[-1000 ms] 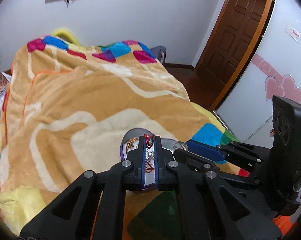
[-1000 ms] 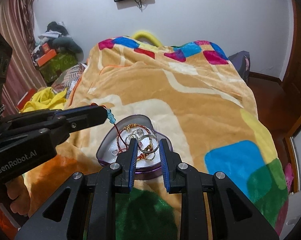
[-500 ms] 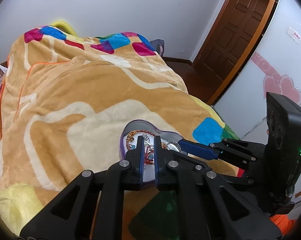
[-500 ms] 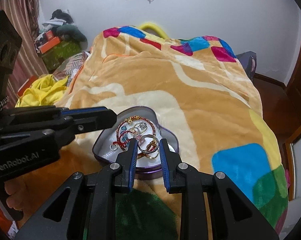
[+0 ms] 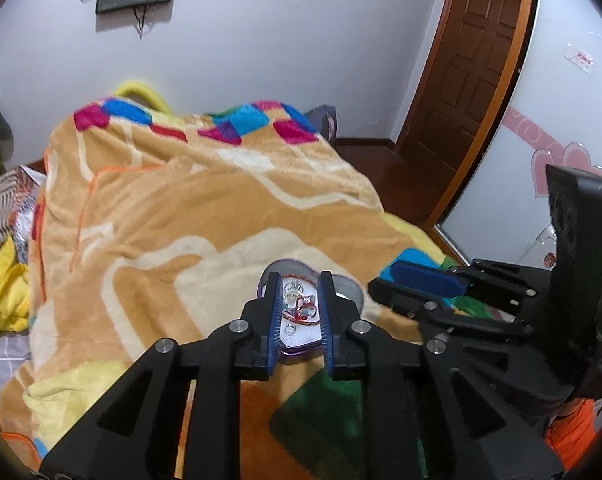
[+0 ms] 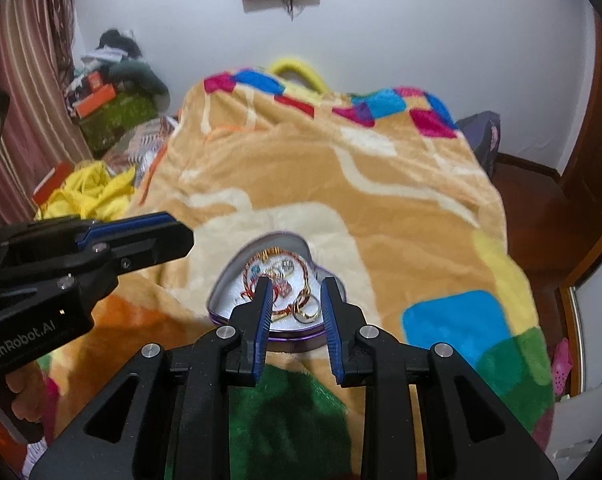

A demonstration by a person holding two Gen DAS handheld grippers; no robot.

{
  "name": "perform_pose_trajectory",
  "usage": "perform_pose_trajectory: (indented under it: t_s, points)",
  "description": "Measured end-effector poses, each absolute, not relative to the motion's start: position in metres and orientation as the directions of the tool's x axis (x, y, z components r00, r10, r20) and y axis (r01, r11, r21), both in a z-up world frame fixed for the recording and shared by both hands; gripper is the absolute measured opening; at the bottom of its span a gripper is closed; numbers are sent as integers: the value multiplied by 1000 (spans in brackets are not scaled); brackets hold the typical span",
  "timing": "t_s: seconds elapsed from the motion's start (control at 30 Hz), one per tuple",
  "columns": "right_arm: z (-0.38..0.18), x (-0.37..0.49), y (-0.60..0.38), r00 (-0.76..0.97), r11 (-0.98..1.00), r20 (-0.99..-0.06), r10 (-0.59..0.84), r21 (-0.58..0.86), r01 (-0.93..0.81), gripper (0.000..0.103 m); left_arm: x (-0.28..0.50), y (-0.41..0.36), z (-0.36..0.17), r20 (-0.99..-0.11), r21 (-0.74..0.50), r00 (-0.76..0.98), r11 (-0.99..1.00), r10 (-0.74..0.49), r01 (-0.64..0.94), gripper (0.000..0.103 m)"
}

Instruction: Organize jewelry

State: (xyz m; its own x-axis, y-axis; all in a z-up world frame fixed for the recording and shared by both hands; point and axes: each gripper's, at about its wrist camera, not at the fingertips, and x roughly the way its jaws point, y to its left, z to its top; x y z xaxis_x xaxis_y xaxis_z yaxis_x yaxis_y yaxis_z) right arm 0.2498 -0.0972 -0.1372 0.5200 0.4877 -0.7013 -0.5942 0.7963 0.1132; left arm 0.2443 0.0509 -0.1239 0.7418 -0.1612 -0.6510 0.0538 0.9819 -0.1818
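A purple heart-shaped tin [image 6: 225, 294] lies on the orange blanket [image 6: 341, 200] with a red thread bracelet [image 6: 249, 276], gold rings [image 6: 307, 309] and other small pieces inside. My right gripper [image 6: 296, 282] hovers above the tin's near edge, its jaws opening, nothing between them. My left gripper [image 5: 299, 280] hangs over the same tin [image 5: 353, 289], jaws opening and empty; the red bracelet [image 5: 301, 306] shows through the gap, lying in the tin. Each gripper appears in the other's view: the left gripper [image 6: 173, 236] at the tin's left, the right gripper [image 5: 385, 276] at its right.
The blanket covers a bed that runs back to a white wall. Yellow clothes [image 6: 89, 190] and boxes [image 6: 113, 112] pile up at the left. A brown door [image 5: 469, 76] and dark floor lie to the right. A green patch of blanket [image 6: 285, 420] lies under the grippers.
The left gripper, shut on the red bracelet a second ago, has let it down into the tin, opened and drawn back upward. The right gripper has also risen and spread slightly.
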Motion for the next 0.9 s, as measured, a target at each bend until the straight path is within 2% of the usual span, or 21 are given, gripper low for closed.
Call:
perform_pose_trajectory:
  t_s: [0.13,0.3,0.37,0.6,0.63,0.7,0.77,0.83,0.9]
  points:
    - [-104,228,-112,584,804,-634,507,103,-586,22,215,46,-92,-587,-172,796,983,-149,57,33]
    - [-49,184,-137,684,812,-489,541,93,-576,22,172,38,-46,-484,-147,865,987,-129,65,39]
    - [-26,163,-147,713,809,-418,563,100,-580,22,149,33,-25,-423,-125,899,990,-108,61,50]
    - [27,88,-170,800,820,-189,570,65,-569,23,76,23,25,-226,-82,973,996,-36,18,72]
    - [32,77,-172,811,826,-163,562,54,-562,26,67,21,28,-205,-77,978,997,-26,10,75]
    - [36,62,-173,829,837,-121,547,39,-546,43,48,19,34,-164,-63,987,998,2,-12,85]
    - [40,45,-174,846,849,-78,527,21,-527,52,34,19,36,-134,-61,991,998,25,-33,95]
    - [41,36,-172,856,858,-60,514,11,-514,55,22,18,38,-119,-68,992,997,33,-41,97]
    - [40,33,-170,867,869,-60,494,17,-494,66,14,17,37,-116,-68,993,997,35,-43,98]
